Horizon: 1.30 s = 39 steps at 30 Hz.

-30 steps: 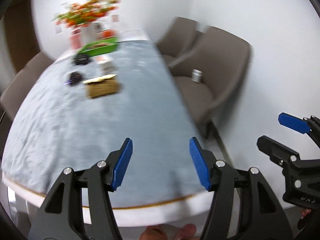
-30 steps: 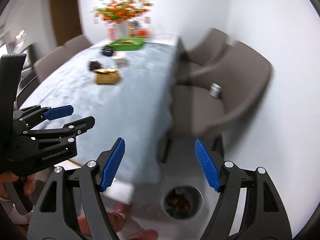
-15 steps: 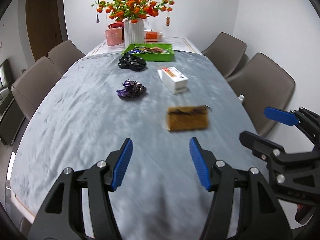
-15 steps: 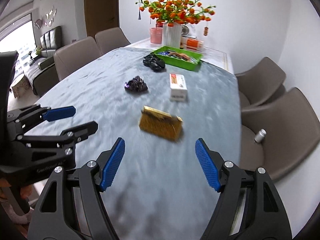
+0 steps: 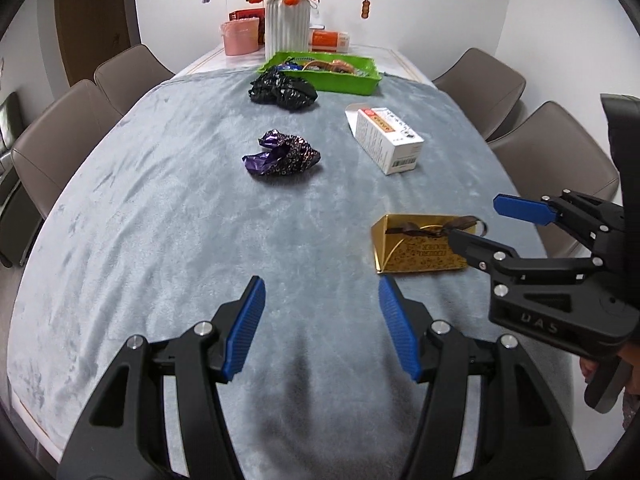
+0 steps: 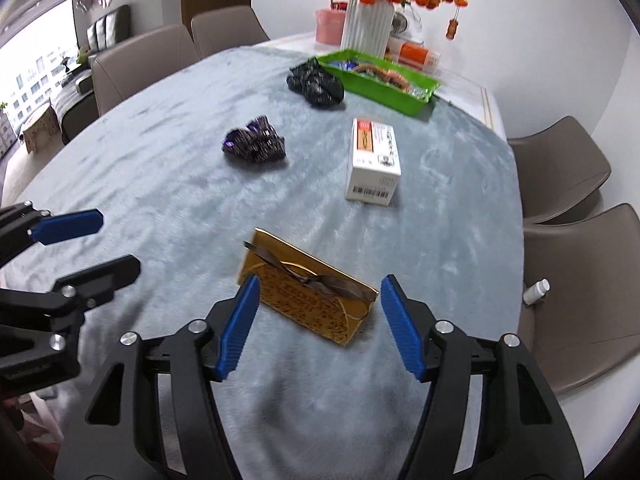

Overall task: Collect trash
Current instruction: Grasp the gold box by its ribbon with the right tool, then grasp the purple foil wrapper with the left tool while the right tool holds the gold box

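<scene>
A gold box (image 6: 308, 292) with a brown ribbon lies on the grey tablecloth, just ahead of my right gripper (image 6: 320, 280). Its jaws are closing, and the box sits in line with the gap, untouched by the pads. The left wrist view shows the same gold box (image 5: 420, 248) behind the right gripper (image 5: 476, 220). My left gripper (image 5: 320, 284) hangs open over bare cloth, holding nothing. Farther off lie a crumpled purple wrapper (image 5: 282, 154), a white carton (image 5: 388, 140) and a black bag (image 5: 284, 90).
A green tray (image 5: 360, 84) of snacks, a white vase (image 5: 287, 24) with orange flowers and a pink tub stand at the far end. Brown chairs line both sides. A small white bottle (image 6: 536, 292) rests on the nearest right chair.
Both grippers swung from the table's edge and side chairs to over the tabletop. The gold box is now much closer to the right gripper, whose jaws have narrowed.
</scene>
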{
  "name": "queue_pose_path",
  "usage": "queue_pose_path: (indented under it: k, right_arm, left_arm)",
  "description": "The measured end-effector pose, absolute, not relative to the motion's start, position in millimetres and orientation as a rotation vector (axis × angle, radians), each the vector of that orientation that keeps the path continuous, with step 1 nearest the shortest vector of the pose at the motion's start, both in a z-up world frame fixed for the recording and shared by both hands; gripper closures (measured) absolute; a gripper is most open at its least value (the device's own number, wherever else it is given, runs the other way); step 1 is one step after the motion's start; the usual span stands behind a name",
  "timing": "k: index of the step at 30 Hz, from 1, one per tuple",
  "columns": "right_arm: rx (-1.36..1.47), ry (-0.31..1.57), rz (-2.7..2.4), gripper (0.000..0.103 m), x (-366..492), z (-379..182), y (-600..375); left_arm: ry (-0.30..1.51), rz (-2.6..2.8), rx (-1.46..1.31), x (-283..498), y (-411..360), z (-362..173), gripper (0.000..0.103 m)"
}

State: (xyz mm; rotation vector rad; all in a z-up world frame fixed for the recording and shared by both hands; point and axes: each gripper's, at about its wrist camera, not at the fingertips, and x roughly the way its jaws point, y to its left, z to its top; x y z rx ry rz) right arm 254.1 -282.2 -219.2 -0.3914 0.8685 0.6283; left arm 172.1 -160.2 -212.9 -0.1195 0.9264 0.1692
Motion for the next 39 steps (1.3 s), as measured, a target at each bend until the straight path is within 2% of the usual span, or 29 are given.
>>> queue_pose_path:
  k: [5,8,10,11,33,35,37,39]
  right_arm:
    - [-0.402,0.918,0.641,0.058,267.4,-243.4,-282.8]
    - [-0.41,0.925,0.642,0.074,270.8,-251.8,-282.4]
    - [-0.414,0.936,0.66,0.097,272.7,-253.7,-279.9]
    - [-0.411,0.942,0.667,0.1,274.0,-254.3,-278.5]
    - [-0.328,0.923,0.715,0.102,317.5,-232.1,-240.3]
    - [-0.328,0.925,0.712,0.102,318.3,-232.7,-239.7]
    - [-0.324,0.928,0.709,0.102,319.8,-233.0,-239.1]
    - [-0.323,0.928,0.706,0.102,320.0,-232.8,-238.6]
  left_arm:
    - [0.963,0.191,-0.132,183.2,-157.8,-226.3,0.043]
    - [0.977,0.194,-0.125,190.0,-156.7,-232.6,0.043]
    - [0.981,0.197,-0.124,193.8,-155.4,-235.1,0.043]
    - [0.982,0.2,-0.124,195.8,-155.3,-236.0,0.043]
    - [0.882,0.177,-0.007,312.9,-106.8,-244.5,0.044]
    - [0.886,0.16,0.004,319.4,-105.7,-249.4,0.05]
    - [0.909,0.139,0.009,327.3,-104.8,-257.0,0.071]
    - [0.918,0.13,0.018,330.2,-103.7,-261.9,0.083]
